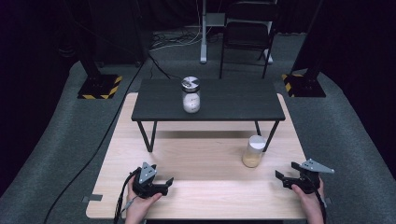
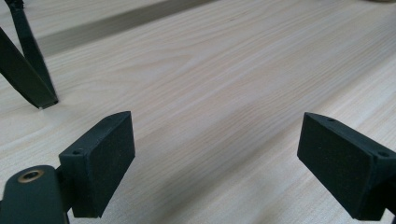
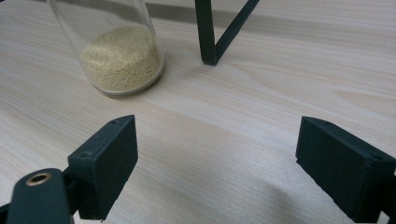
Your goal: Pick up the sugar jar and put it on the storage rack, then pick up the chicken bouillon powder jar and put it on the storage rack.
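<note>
Glass jar [image 3: 116,46] of yellow grain just ahead of right gripper [image 1: 290,176] — both grippers gaping, empty. Risk: careless jaw contact tips jar — grain spills over wood table [image 1: 201,163].

Grain jar [image 1: 254,151] sits centre-right of frame on my table [image 1: 196,163]; lidded jar [image 1: 190,94] upper-centre on the raised shelf [image 1: 233,100].

Plenty of bare wooden table [image 1: 196,161] is lying open between both grippers. The jar of yellow grains [image 1: 254,151] and the black shelf's leg [image 1: 270,136] are crowding the right gripper's [image 1: 290,177] forward path.
</note>
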The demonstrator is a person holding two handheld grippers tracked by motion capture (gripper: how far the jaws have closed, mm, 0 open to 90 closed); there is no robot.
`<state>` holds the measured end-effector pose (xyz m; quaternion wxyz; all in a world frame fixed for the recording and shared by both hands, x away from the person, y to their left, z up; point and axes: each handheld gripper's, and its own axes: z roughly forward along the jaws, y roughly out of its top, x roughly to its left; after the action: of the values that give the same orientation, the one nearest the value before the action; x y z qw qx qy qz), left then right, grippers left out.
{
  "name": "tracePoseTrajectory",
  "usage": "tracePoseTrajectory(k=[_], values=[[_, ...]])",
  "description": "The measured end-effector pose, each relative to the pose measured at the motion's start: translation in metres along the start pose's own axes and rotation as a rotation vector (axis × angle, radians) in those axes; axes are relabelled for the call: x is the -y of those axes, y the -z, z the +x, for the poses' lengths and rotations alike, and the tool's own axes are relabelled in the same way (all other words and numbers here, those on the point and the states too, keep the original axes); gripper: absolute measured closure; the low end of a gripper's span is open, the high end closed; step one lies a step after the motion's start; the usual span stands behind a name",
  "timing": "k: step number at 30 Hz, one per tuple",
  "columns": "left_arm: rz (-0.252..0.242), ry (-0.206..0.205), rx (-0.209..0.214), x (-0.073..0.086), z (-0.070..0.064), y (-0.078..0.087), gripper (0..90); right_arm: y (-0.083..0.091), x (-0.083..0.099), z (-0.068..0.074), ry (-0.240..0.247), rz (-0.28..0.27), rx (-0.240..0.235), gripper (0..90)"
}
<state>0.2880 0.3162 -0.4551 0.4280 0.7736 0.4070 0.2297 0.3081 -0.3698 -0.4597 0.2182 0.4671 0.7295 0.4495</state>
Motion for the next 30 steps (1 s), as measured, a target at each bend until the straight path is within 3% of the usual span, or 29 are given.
tracePoseTrajectory(k=[30], values=[[0.010, -0.005, 0.002, -0.0019, -0.0001, -0.0010, 10.9, -0.0007, -0.0007, 0.0007, 0.003, 0.003, -0.002, 11.8]])
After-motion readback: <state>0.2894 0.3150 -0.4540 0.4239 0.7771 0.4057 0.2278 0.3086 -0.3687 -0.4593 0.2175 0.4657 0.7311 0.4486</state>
